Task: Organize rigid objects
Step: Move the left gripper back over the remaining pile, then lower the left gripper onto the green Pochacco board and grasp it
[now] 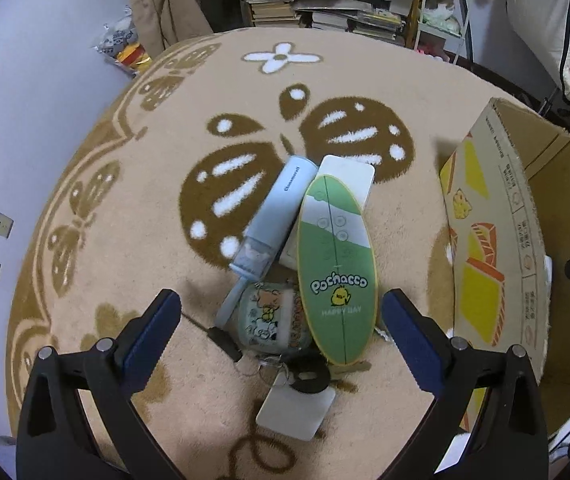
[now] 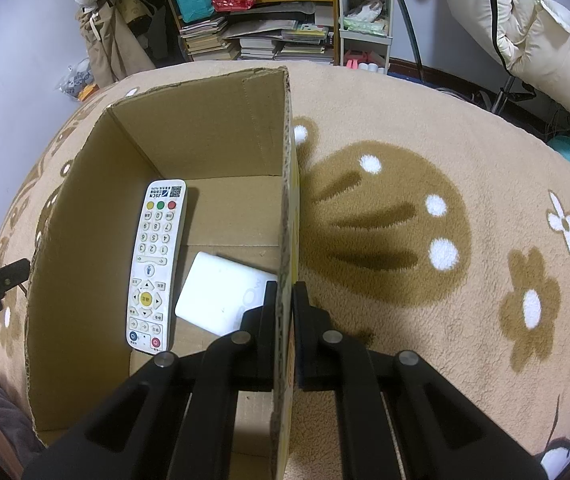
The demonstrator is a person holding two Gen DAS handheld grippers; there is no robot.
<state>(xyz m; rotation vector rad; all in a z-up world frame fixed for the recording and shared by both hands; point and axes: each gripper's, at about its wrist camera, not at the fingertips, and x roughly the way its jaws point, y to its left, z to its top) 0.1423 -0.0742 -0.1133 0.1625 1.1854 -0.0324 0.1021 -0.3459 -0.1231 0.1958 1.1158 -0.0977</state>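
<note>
In the left wrist view, the left gripper [image 1: 281, 320] hangs wide apart over a pile on the beige butterfly-patterned rug [image 1: 125, 208]: a green oval board [image 1: 337, 264] printed "Pochacco HAPPY DAY" and a pale blue cylinder [image 1: 273, 216]. Bare rug lies to their left.

In the right wrist view, the right gripper [image 2: 284, 300] pinches the brown cardboard box [image 2: 97, 208] wall. Inside lie a white "JSCN" remote [image 2: 155, 264] and a white flat device [image 2: 221, 296].

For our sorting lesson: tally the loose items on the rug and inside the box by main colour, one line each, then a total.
Green: 1, Pochacco case
Light blue: 1, lint roller
White: 4, two flat blocks, remote, slab
Patterned: 1, cup
Black: 1, key ring
Total: 8
</note>
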